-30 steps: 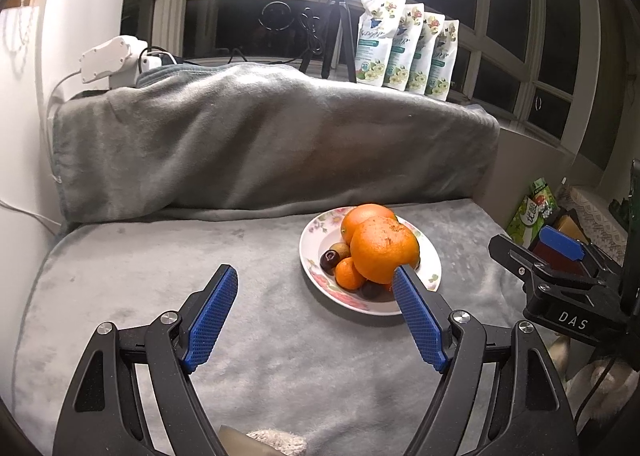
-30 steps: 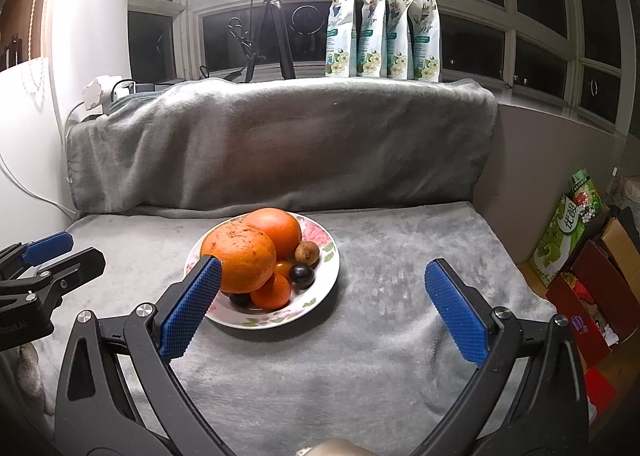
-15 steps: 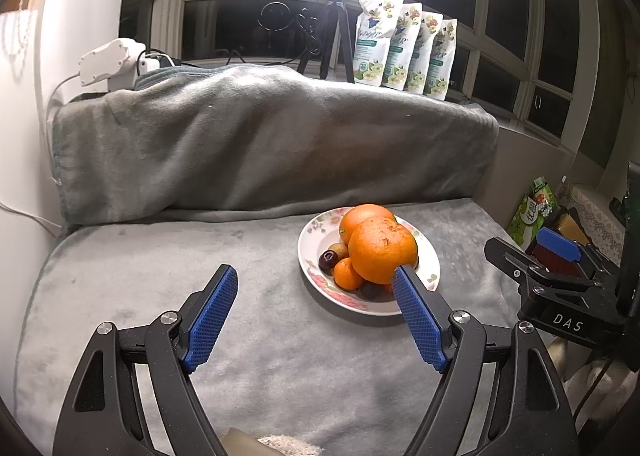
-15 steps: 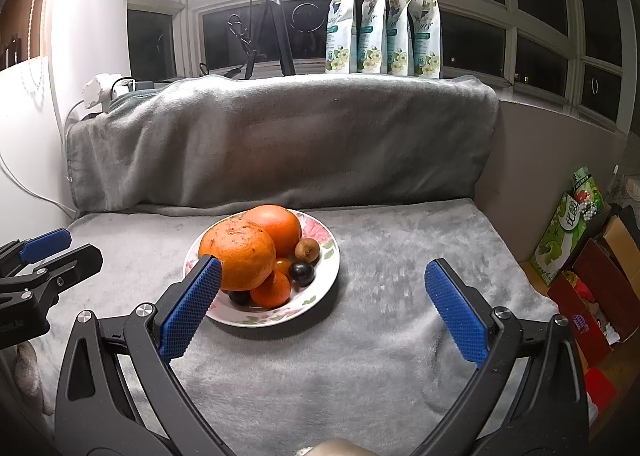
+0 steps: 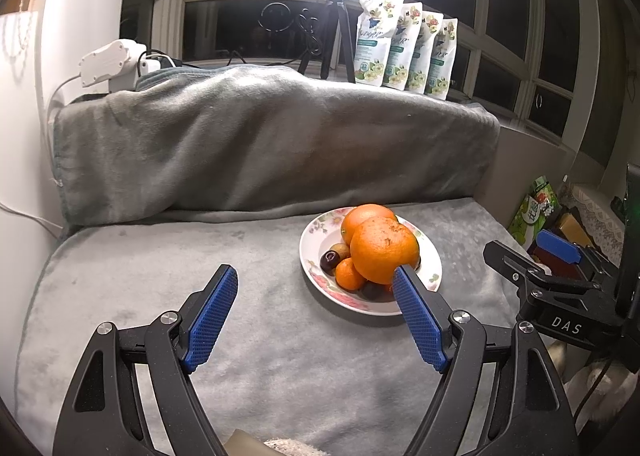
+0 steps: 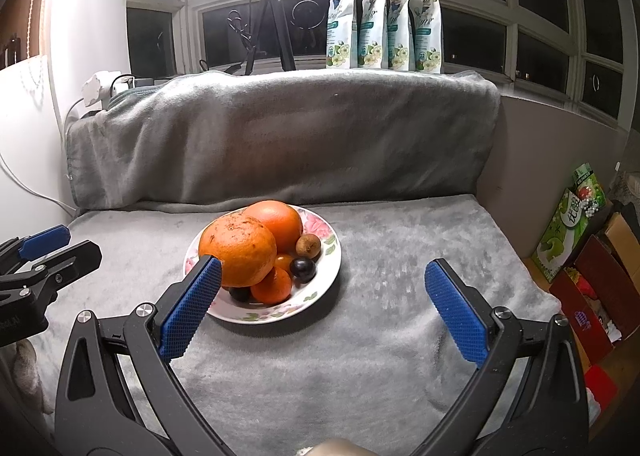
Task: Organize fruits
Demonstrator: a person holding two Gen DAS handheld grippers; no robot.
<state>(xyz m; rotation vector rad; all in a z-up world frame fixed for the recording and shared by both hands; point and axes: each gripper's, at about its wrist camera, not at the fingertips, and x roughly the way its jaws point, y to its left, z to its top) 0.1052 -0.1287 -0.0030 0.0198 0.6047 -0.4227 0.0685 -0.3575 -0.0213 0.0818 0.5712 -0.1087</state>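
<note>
A floral white plate (image 5: 316,230) (image 6: 330,256) sits on the grey blanket and holds a pile of fruit. Two large oranges (image 5: 382,248) (image 6: 240,248) lie on top, the second orange (image 6: 276,222) behind the first. Small tangerines (image 5: 348,274) (image 6: 274,286), a brown kiwi (image 6: 308,245) and dark plums (image 5: 330,261) (image 6: 303,269) lie around them. My left gripper (image 5: 316,284) hovers open just short of the plate, to its left, empty. My right gripper (image 6: 324,276) is open too, its left pad in front of the nearer orange, nothing between its fingers.
A blanket-covered backrest (image 5: 260,144) rises behind the plate. Several white refill pouches (image 6: 384,20) and a tripod (image 6: 270,20) with a bright lamp stand on the windowsill. Boxes and a green package (image 6: 572,224) sit on the floor past the right edge.
</note>
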